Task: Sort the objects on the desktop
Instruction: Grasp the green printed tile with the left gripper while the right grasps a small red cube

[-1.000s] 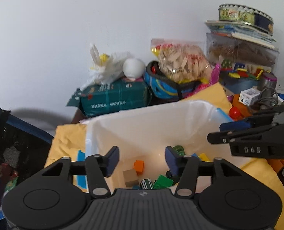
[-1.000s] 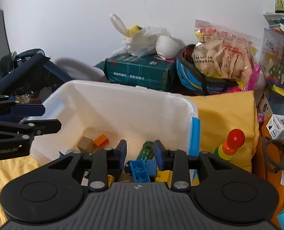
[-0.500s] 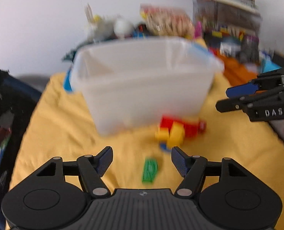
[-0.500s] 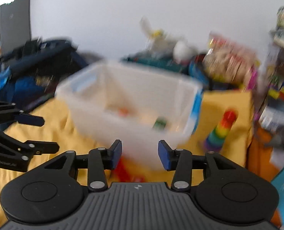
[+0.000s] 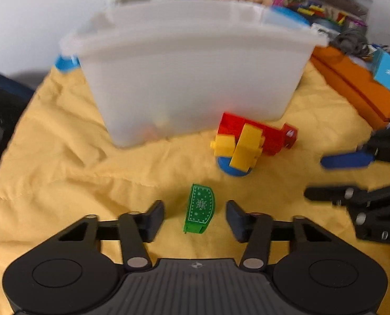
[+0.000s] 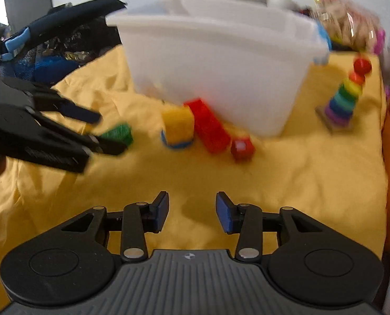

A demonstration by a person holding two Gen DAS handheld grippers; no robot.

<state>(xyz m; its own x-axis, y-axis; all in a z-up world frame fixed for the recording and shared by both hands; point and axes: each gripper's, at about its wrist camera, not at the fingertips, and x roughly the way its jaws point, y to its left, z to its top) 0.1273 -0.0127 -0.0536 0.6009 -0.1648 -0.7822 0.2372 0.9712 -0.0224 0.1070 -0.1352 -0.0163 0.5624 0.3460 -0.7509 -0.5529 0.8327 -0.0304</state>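
**Green block between the left gripper's pads**

The left gripper [image 5: 195, 216] has just been closing around the green block [image 5: 200, 208], not touching. Only the right view shows the ring stacker [image 6: 344, 99]. The right gripper [image 6: 192, 211] gapes empty over the yellow cloth [image 6: 287, 183] by the white bin [image 5: 189, 71].

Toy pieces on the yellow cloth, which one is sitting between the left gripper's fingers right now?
The green block, a small translucent piece lying alone between the left gripper's open fingers. The red and yellow bricks lie farther off, against the white bin.

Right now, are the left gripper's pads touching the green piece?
Apart. The left wrist view shows yellow cloth on both sides between the green piece and the left gripper pads.
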